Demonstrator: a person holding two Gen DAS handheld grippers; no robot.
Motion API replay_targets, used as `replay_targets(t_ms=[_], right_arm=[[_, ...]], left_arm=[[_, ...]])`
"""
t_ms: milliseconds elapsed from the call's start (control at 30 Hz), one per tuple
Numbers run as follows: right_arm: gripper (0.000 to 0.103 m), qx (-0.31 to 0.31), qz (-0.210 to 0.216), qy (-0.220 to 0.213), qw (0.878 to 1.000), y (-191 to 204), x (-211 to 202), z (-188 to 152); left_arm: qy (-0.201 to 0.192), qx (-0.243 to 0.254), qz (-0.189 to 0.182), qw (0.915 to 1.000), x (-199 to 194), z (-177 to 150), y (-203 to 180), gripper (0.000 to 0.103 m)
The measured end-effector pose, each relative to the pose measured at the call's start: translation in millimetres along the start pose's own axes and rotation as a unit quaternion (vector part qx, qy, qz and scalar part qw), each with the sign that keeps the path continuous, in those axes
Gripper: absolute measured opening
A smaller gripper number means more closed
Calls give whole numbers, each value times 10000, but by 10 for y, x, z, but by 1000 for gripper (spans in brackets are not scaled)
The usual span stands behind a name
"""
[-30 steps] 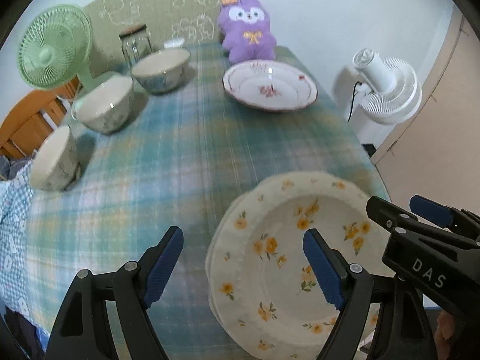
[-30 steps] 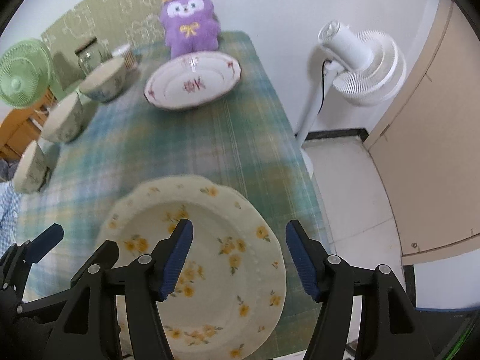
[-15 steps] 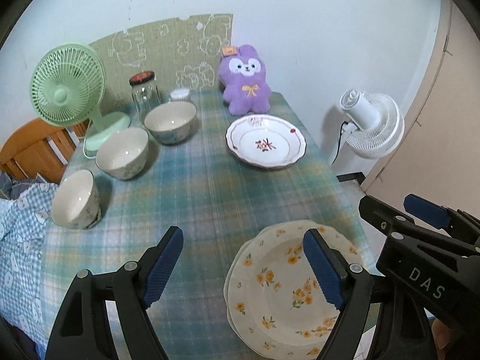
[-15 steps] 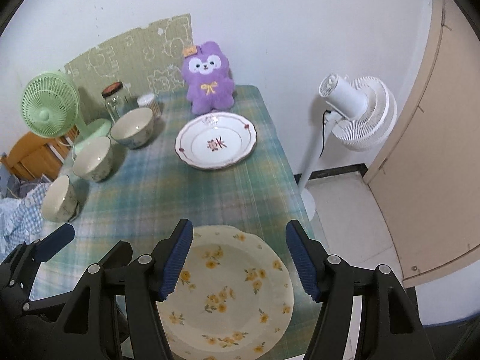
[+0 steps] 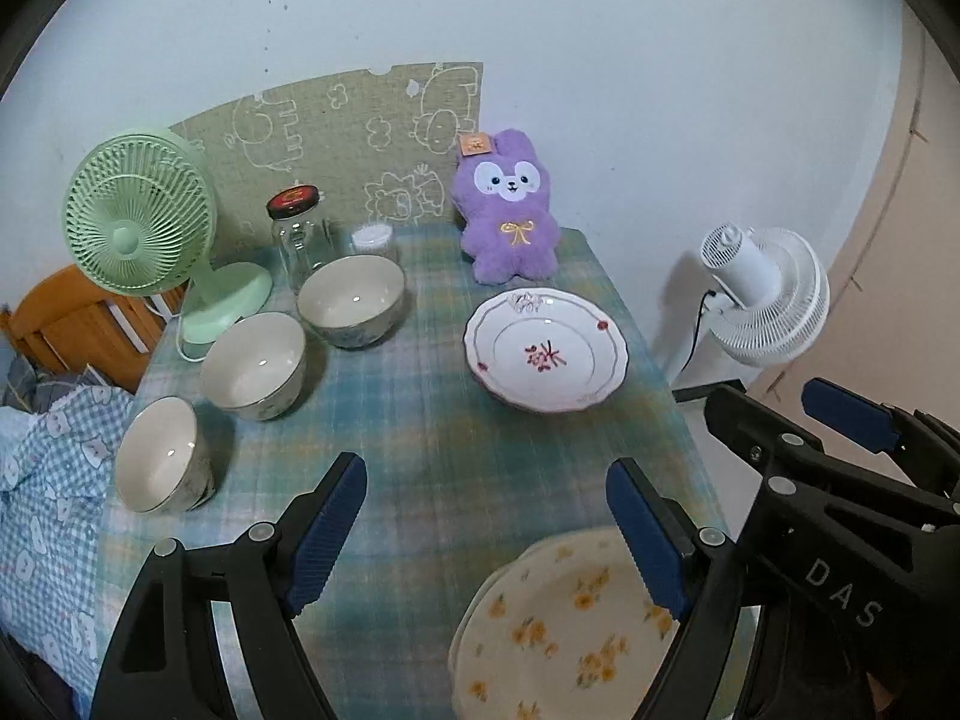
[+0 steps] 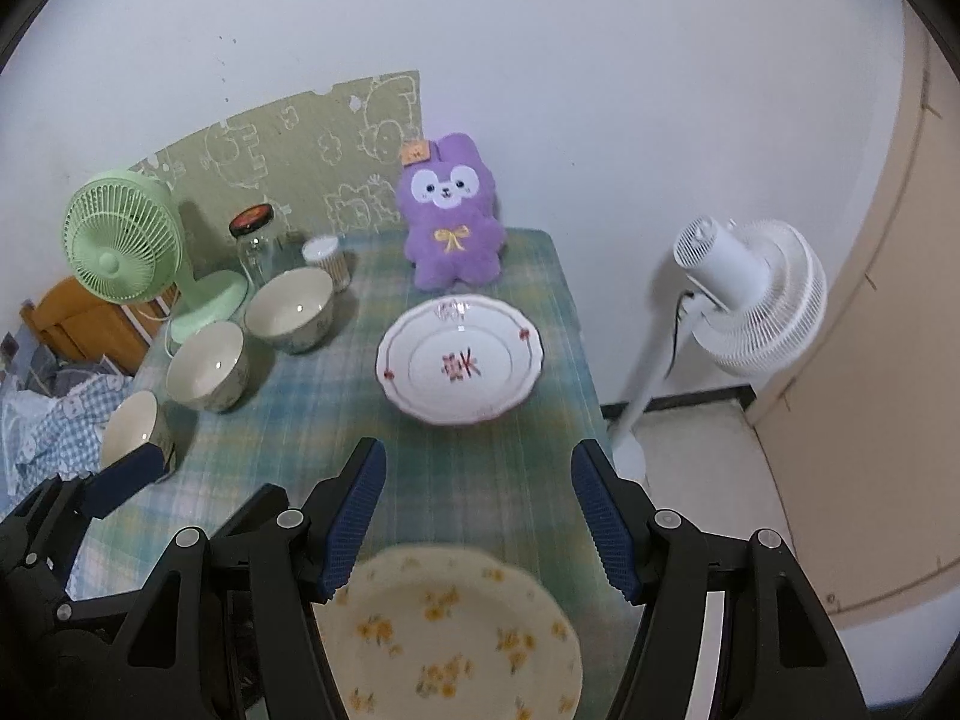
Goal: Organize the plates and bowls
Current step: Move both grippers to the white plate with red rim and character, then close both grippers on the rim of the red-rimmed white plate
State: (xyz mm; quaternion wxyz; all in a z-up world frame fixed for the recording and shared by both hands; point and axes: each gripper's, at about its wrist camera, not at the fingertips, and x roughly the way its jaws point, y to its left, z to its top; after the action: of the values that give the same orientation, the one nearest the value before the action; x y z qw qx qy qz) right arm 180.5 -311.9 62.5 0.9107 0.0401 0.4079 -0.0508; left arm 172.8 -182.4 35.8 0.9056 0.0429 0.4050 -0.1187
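Both grippers hover wide open and empty over the near table edge.

Nearest, the yellow-flowered plates [image 5: 564, 630] look stacked under the left gripper [image 5: 486, 534] and right gripper [image 6: 480, 522]. Farther off, the red-patterned plate [image 6: 461, 359] and three bowls [image 5: 255, 365] sit separate, seemingly unsorted. Only the left view shows the stack's second rim.

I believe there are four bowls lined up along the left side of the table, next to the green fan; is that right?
Not quite: the left wrist view shows three bowls, not four. The nearest bowl, the middle bowl and the far bowl do line up along the left side of the table, next to the green fan.
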Motion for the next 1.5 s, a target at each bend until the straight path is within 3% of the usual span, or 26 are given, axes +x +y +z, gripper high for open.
replay_targets(t_ms=[267,600,767,1100,1500], right_arm=[[68,-210,195,-15,9996,-103,369,340],[68,-188,351,40,9992,-246,754,558],[68,-203,418,59,9989,-305,1017,661],[68,-190,413,175,9988,-446,1555,775],[68,-119,466,420,9980,-516,2160,784]], left_arm=[[34,-168,201,9997,331,264,-73,82],[-28,-278,247,9993,704,499,-162,82],[-55,-316,445,9985,915,589,-200,82],[68,-478,582,9971,1428,691,-213,80],[343,-573,724,9951,2006,707,-190,71]])
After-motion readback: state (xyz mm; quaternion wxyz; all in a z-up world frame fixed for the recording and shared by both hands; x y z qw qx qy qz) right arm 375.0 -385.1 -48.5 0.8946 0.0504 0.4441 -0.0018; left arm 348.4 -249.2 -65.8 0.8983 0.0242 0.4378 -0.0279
